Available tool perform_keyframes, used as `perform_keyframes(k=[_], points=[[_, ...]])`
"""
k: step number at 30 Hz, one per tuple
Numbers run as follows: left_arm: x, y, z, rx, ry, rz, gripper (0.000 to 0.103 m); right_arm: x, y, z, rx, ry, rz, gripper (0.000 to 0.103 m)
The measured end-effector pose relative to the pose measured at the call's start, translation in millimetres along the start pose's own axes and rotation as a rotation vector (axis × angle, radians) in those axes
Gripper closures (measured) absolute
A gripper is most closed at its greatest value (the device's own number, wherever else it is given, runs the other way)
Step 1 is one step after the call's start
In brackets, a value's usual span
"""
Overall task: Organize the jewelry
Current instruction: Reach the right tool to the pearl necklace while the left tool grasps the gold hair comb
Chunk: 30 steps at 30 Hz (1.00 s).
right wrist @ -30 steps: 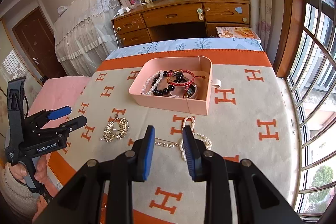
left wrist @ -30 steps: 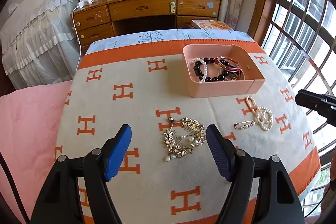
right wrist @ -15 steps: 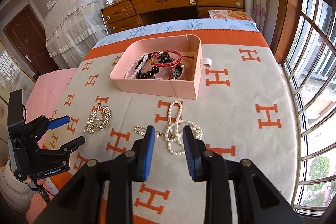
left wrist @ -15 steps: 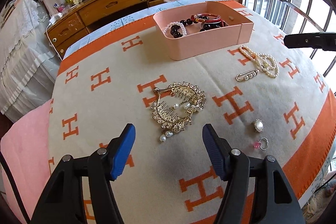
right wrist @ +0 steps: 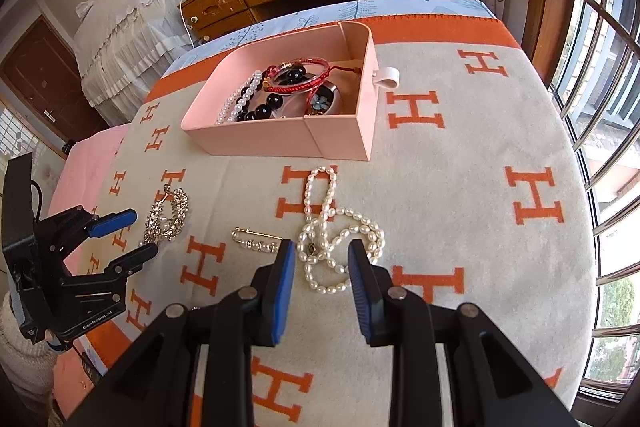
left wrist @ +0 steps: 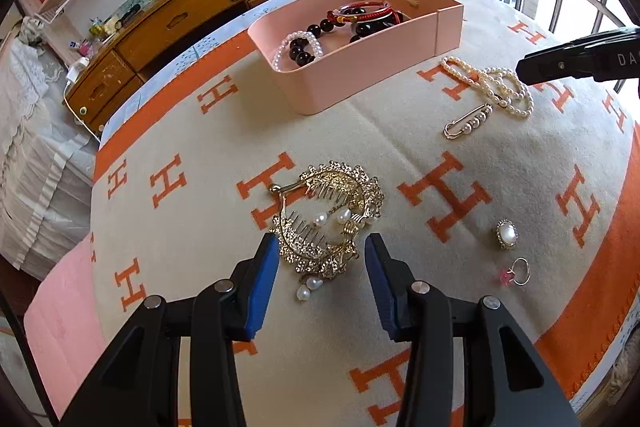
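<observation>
Gold comb (left wrist: 326, 217) is lying on the blanket (left wrist: 500, 163) between your spread left gripper (left wrist: 320, 279) pads, and the pearl necklace (right wrist: 334, 227) is sitting between the right gripper (right wrist: 322, 281) pads, also parted with nothing held. You're lining up two pinches, so I'd be lowering each until the pads straddle metal or a doubled strand, not cloth. Both are going into the pink box (left wrist: 360, 67), just beyond the pearls.
</observation>
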<state>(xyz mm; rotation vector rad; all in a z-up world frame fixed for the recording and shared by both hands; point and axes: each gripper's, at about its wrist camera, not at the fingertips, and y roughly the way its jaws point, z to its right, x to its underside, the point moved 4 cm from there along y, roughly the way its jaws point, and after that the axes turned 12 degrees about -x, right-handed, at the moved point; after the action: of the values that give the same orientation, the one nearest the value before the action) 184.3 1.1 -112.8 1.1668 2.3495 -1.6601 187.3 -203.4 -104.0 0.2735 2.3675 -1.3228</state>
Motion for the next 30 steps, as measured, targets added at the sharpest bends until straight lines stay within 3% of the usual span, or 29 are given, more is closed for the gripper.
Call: perform_keyframes(k=[1,3,11,21,30], points=[[-1.3,0.2,2.3,-0.003,0.016,0.001,0.060,-0.4,1.2,0.9,-0.002,0.003,-0.001,0.075],[-4.3,1.1,7.5,-0.006,0.043,0.002,0.072,-1.7,3.2,2.9,-0.005,0.008,-0.002,0.075],[-14.3,11.7,18.6,0.018,0.083,-0.034,0.087,-21.6,15.0,13.4,-0.012,0.052,-0.027,0.075],[-28.4,21.4,15.1,0.050,0.032,-0.184,0.088,-34.0,41.3,2.4,0.072,0.010,-0.173,0.075],[-31.3,24.7,13.8,0.068,0.035,-0.241,0.088,-32.4,46.4,-2.0,0.098,0.043,-0.233,0.075]])
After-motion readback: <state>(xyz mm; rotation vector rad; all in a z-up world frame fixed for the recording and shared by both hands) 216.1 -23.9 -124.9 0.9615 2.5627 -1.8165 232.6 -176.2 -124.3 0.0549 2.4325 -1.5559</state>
